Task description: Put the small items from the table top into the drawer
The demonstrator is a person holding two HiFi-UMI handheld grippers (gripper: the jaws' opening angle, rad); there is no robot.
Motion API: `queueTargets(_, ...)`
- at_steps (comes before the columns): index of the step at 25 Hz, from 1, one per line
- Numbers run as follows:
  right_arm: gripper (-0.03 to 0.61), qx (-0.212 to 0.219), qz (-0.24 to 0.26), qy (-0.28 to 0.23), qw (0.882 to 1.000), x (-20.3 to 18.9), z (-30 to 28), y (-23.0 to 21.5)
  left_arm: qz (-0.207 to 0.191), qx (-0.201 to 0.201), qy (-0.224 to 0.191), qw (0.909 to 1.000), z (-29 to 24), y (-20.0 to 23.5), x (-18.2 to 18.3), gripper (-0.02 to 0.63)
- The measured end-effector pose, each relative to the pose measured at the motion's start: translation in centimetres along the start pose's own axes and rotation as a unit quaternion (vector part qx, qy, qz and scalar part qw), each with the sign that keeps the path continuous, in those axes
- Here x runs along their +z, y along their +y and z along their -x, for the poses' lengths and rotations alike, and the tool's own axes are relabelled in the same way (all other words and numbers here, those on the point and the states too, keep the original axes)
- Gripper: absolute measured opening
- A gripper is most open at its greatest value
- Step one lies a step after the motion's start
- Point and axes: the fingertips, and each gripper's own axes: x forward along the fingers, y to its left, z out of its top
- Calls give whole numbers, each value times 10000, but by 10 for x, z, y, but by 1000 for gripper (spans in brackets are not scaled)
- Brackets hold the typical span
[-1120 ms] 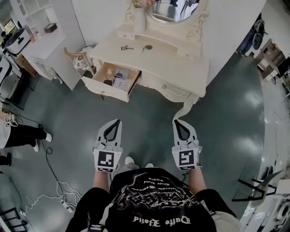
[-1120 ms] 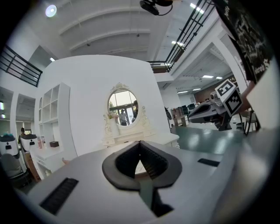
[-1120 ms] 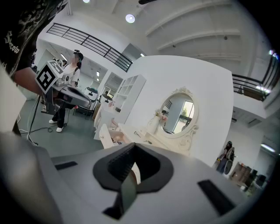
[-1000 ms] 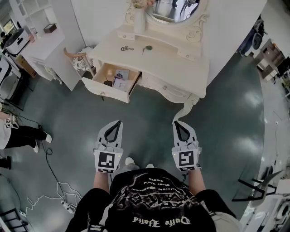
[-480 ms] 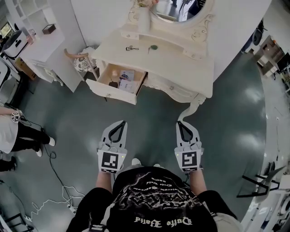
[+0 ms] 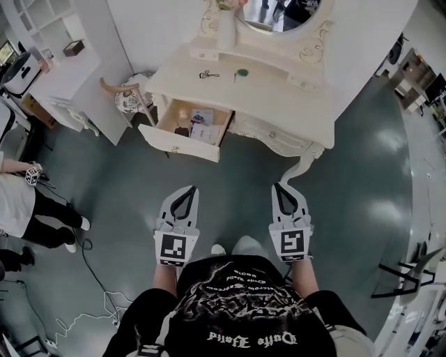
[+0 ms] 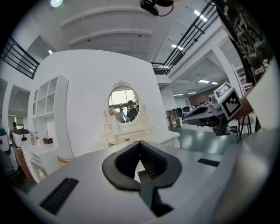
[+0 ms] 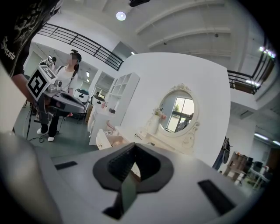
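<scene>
A cream dressing table [image 6: 293,104] stands ahead of me across the green floor. On its top lie a small dark metal item [image 6: 208,74] and a small green item [image 6: 241,72]. Its left drawer [image 6: 182,137] is pulled open, with several small things inside. My left gripper [image 6: 189,187] and right gripper [image 6: 280,185] are held side by side over the floor, well short of the table. Both are shut and empty, and their tips meet in the left gripper view [image 7: 140,142] and the right gripper view [image 8: 133,144].
An oval mirror [image 6: 277,14] and a white vase [image 6: 224,29] are at the table's back. A wooden-backed chair [image 6: 127,96] and a white shelf unit [image 6: 59,66] stand to its left. A person [image 6: 24,202] is at the far left, and cables [image 6: 90,289] lie on the floor.
The dressing table has slid a little lower and to the right in the head view as I step nearer. Both grippers stay shut and level. The person at the left has shifted.
</scene>
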Motion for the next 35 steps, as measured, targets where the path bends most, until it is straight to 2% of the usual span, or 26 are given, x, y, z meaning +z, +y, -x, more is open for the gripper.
queueTargets(6,11,-63,37,32,10000,1,-7,-7,109,-19,-21,9999,-7,7,-1,15)
queueTargets(16,11,-8,-24,43,10000,-13,-44,-39,-150,65,54,9999,-50,16,1,15)
queueTargets(35,11,556,-223,-58,9982,-31,-172,-132,4,467,395,9981,-191,37,12,17)
